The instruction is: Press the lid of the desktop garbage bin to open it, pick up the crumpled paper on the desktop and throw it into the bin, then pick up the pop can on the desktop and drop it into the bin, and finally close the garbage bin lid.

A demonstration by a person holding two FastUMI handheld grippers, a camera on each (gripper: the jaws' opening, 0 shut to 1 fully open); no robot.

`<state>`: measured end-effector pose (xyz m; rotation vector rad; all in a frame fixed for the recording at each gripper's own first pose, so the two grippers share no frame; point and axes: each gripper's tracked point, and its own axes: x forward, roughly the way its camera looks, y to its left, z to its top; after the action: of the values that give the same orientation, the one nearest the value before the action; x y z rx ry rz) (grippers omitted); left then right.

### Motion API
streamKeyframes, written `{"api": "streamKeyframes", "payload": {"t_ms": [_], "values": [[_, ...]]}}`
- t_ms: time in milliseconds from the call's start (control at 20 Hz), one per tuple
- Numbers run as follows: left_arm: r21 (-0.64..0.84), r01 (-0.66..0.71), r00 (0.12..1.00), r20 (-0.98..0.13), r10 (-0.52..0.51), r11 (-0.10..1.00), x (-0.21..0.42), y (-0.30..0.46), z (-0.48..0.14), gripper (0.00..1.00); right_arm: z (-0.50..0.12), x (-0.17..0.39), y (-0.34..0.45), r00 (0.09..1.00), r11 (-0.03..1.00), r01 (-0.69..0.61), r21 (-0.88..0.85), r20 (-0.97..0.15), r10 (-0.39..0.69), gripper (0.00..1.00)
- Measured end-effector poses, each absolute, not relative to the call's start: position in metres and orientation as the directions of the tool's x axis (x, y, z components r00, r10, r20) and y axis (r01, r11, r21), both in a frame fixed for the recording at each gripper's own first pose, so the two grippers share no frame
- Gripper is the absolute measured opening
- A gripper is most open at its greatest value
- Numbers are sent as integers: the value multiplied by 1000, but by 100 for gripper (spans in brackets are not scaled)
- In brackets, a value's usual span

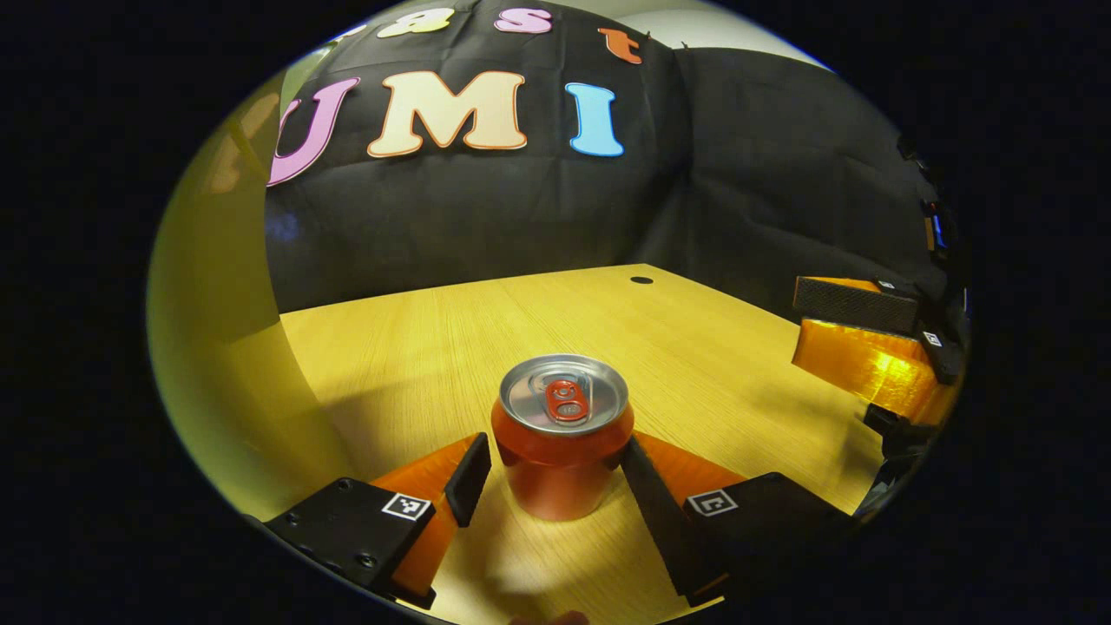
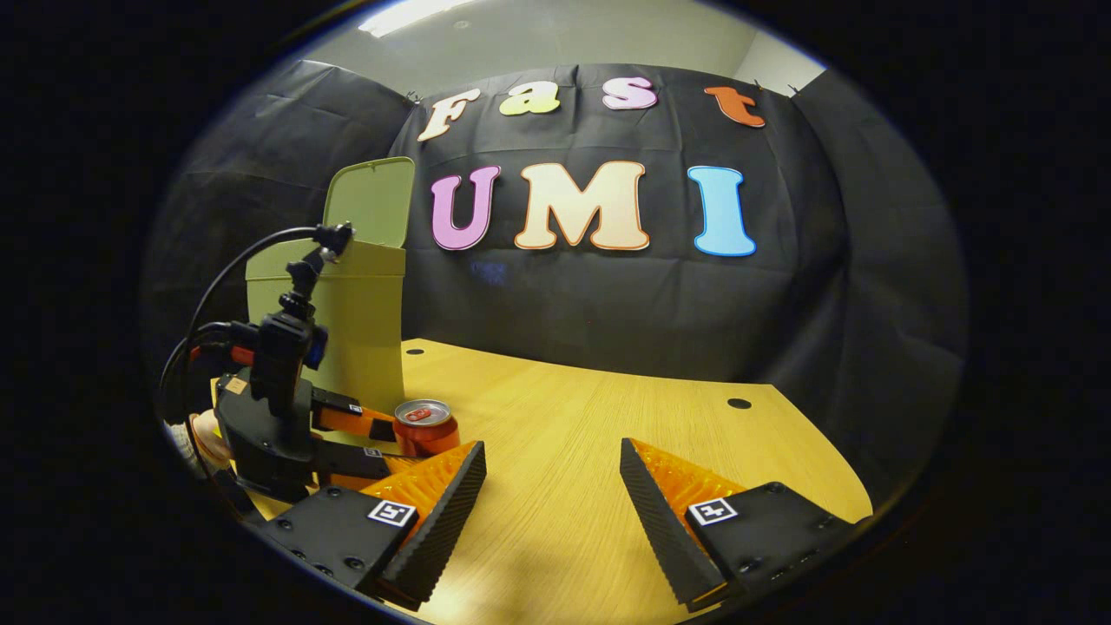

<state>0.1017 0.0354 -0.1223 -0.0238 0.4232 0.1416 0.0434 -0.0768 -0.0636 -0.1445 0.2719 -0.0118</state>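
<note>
1. Where the left gripper view looks down its own 2 fingers, the left gripper (image 1: 555,473) sits at the bottom centre of the frame with its jaws spread on either side of an upright pop can (image 1: 562,434).
2. The right finger lies against or just beside the can's side, and the left finger stands a little apart from it, so I cannot tell whether the can is truly gripped.
3. The can stands on the wooden desktop (image 1: 694,347), silver top and red tab facing up.
4. At the right edge of that frame, the fingers of the right gripper (image 1: 868,343) reach in above the desk.
5. In the right gripper view, the right gripper (image 2: 553,486) fills the bottom centre, its jaws wide apart with bare desktop (image 2: 564,451) between them, released and holding nothing.
6. At the lower left of this frame, the left gripper (image 2: 382,438) brackets the pop can (image 2: 424,426), a hand (image 2: 207,430) partly visible behind its body.
7. Just behind it, at centre left, stands the pale green garbage bin (image 2: 364,321) with its lid (image 2: 369,201) raised upright.
</note>
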Motion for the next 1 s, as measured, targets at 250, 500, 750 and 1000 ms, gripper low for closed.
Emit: {"api": "streamKeyframes", "payload": {"t_ms": [250,500,750,1000], "values": [[-56,-153,901,-419,116,987,105,34,-127,81,-70,43,-81,958,990,1,-144,-283,-43,98],[-24,-86,927,-368,72,996,93,19,-84,79,-71,44,-83,958,991,5,-135,-285,-44,98],[35,23,953,-302,-11,999,72,-14,-19,78,-70,43,-84,957,992,14,-124,-284,-49,98],[64,86,968,-241,-68,994,45,-31,53,78,-70,44,-83,956,993,14,-113,-288,-47,98]]}}
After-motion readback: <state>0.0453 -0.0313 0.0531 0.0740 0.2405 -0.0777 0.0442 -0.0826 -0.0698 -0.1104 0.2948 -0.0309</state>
